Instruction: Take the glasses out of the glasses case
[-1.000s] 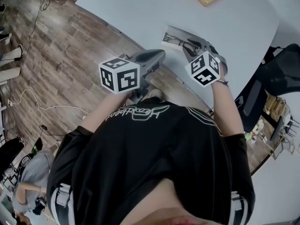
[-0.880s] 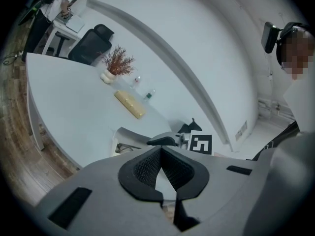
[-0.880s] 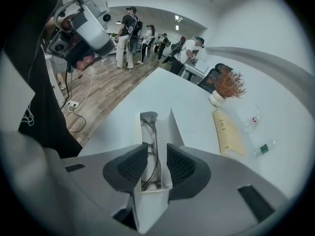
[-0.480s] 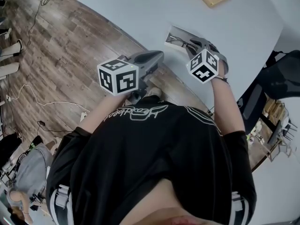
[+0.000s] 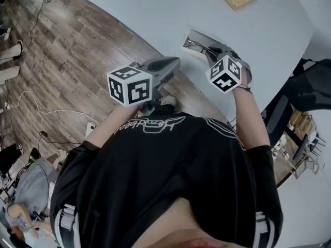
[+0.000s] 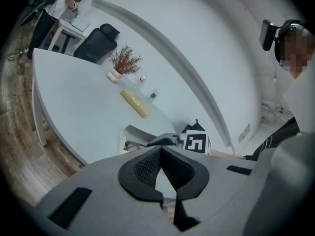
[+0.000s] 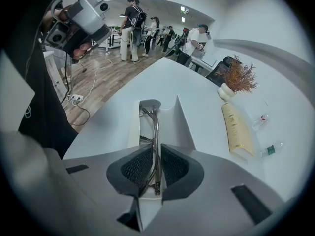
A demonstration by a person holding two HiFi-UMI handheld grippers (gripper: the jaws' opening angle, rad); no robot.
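Sam: Hardly anything has moved since a second ago. The left gripper (image 6: 161,154) and the right gripper (image 7: 155,166) sit almost where they were. The glasses case (image 7: 182,119) has stayed put too.

Lily: What is the biggest thing?

Sam: The white tabletop (image 5: 155,14). It stands over a brown wood floor (image 5: 62,61).

Lily: Where are the grippers?

Sam: The left gripper hangs by the tabletop's edge, close to the person's black shirt (image 5: 170,174) and apart from the case. Its jaws are closed, tips together, with nothing between them. The right gripper is over the tabletop, right at the case.

Lily: And the case?

Sam: It lies open near the edge of the tabletop. A long yellow box (image 7: 237,131) lies farther back, well apart from it. A plant in a white pot (image 7: 235,80) stands behind that.

Lily: Where are the glasses?

Sam: The glasses (image 7: 153,127) are in the open case. The right jaws are squeezed narrow on the thin metal frame, one pad on each side.
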